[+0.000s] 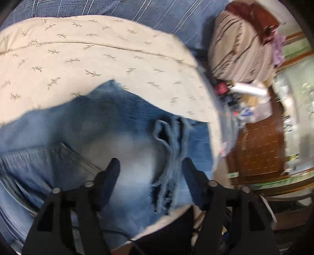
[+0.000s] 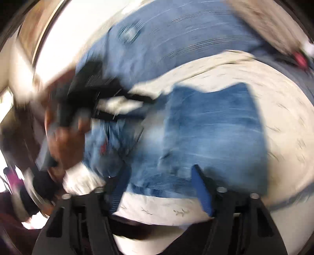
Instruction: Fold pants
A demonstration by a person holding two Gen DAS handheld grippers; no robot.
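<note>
Blue jeans (image 1: 109,127) lie folded over on a beige leaf-print cover (image 1: 82,55). Two frayed leg hems (image 1: 168,157) rest on top, near the cover's right edge. My left gripper (image 1: 151,162) hovers just above them, open, the hems lying under the gap closer to the right finger, with no pad pressing. In the blurred right wrist view the jeans (image 2: 212,127) form a folded block. My right gripper (image 2: 161,170) stands open over their near edge with nothing pinched. The left gripper (image 2: 145,107) and the hand (image 2: 64,141) holding it show at the left, over the jeans' far end.
Blue striped bedding (image 1: 161,13) lies behind the beige cover. A brown-striped pillow or bundle (image 1: 239,49) sits at the right. Beyond the bed edge stand a wooden cabinet (image 1: 259,149) and small clutter (image 1: 245,98). A dark cable runs below the near edge.
</note>
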